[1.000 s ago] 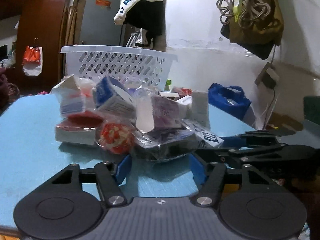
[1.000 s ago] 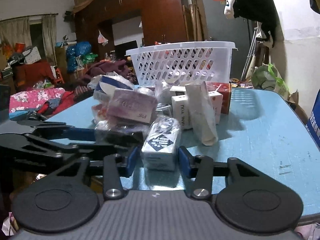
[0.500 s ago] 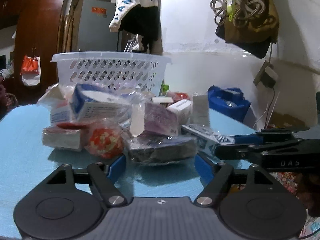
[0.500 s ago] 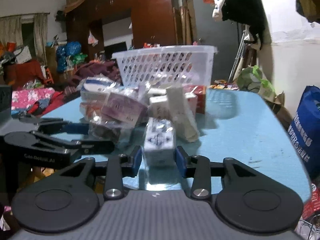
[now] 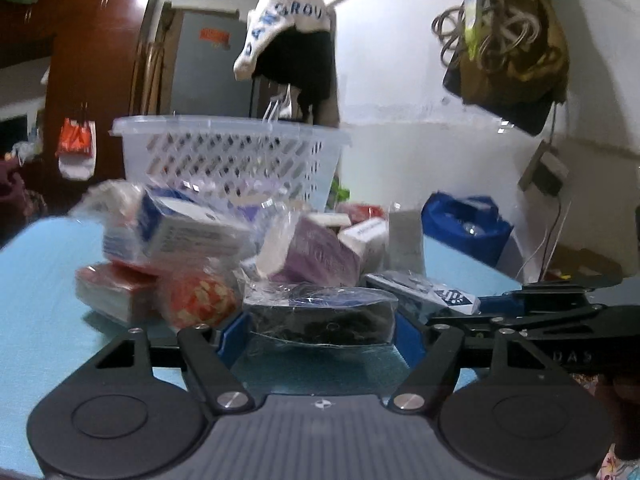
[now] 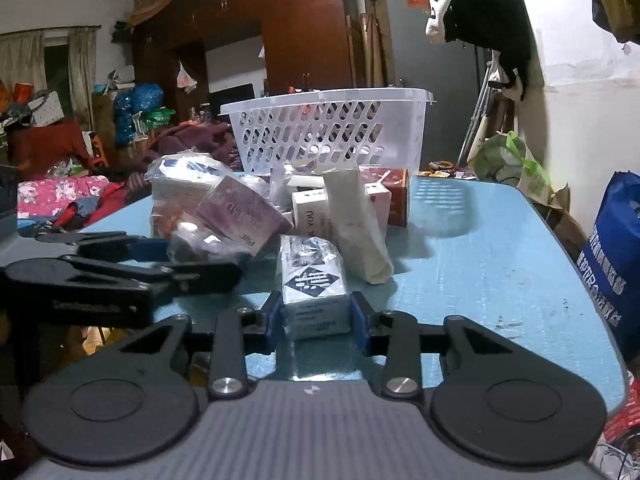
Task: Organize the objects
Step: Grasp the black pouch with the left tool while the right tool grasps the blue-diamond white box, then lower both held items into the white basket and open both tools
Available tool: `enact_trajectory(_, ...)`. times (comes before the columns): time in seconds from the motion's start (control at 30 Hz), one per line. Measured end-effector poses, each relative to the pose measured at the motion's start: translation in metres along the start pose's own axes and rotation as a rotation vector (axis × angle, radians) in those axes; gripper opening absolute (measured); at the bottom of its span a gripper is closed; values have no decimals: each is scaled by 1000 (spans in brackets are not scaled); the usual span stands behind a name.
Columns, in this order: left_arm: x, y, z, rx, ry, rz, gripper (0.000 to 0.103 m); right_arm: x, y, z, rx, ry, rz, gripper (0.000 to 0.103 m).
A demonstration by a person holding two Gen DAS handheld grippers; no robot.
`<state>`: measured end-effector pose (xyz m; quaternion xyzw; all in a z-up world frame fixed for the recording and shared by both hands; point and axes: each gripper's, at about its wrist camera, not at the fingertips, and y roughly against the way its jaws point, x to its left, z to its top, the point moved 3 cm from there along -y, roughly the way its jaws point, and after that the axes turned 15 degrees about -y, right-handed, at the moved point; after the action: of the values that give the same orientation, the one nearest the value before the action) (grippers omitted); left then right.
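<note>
Right tongs (image 6: pixel 316 316) clamp a white box (image 6: pixel 314 294) for binning; left tongs (image 5: pixel 320 330) straddle a dark packet (image 5: pixel 320 314), grip unclear, by the worktop's (image 6: pixel 500 264) near edge.

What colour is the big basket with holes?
The slotted plastic basket is white, clearest in the right wrist view.

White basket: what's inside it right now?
Through the slots of the white basket only faint reddish and pale patches show, too unclear to name. Its wall hides the floor. The boxes lie in front, on the blue table.
</note>
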<state>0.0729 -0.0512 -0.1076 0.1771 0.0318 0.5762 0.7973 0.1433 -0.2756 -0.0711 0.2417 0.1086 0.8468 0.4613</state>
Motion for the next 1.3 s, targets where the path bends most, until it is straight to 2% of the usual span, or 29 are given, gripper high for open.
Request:
enact_trajectory(0.13, 10, 30, 3, -74, -1, 14, 77, 5, 14, 5, -31, 5, 25, 39)
enact_trajectory(0.27, 35, 52, 16, -131, 72, 22, 77, 7, 27, 17, -75, -29, 70, 39)
enact_trajectory(0.37, 55, 58, 31, -157, 94, 42, 77, 11, 31, 32, -105, -38, 96, 39)
enact_trajectory(0.5, 87, 50, 61, -182, 120, 44, 77, 19, 20, 69, -155, -8, 101, 39)
enact_trajectory(0.6, 113, 29, 100, -180, 90, 62, 77, 25, 0, 113, -188, 13, 124, 39)
enact_trajectory(0.73, 149, -27, 151, -116, 94, 43, 77, 30, -54, 176, -230, 97, 43, 39)
enact_trajectory(0.83, 162, -72, 170, -48, 75, 66, 77, 18, -105, 205, -157, 70, 29, 39)
enact_trajectory(0.93, 167, -105, 176, -3, 70, 75, 78, 15, -133, 213, -129, 78, 20, 41)
enact_trajectory(0.97, 170, -111, 175, 9, 61, 84, 80, 14, -138, 211, -123, 78, 19, 43)
enact_trajectory(1.0, 171, -118, 173, 28, 46, 95, 84, 13, -139, 209, -126, 70, 24, 62)
enact_trajectory(1.03, 171, -125, 172, 49, 34, 100, 97, 11, -137, 207, -134, 60, 25, 88)
enact_trajectory(1.07, 171, -126, 169, 62, 25, 101, 103, 11, -131, 203, -141, 54, 25, 98)
enact_trajectory(1.1, 170, -123, 166, 60, 14, 99, 103, 10, -123, 199, -155, 54, 27, 103)
enact_trajectory(1.2, 167, -91, 153, 2, 28, 85, 103, 7, -83, 177, -202, 47, 43, 103)
enact_trajectory(1.3, 159, -43, 131, -63, 56, 36, 103, -8, -49, 134, -223, 3, -3, 103)
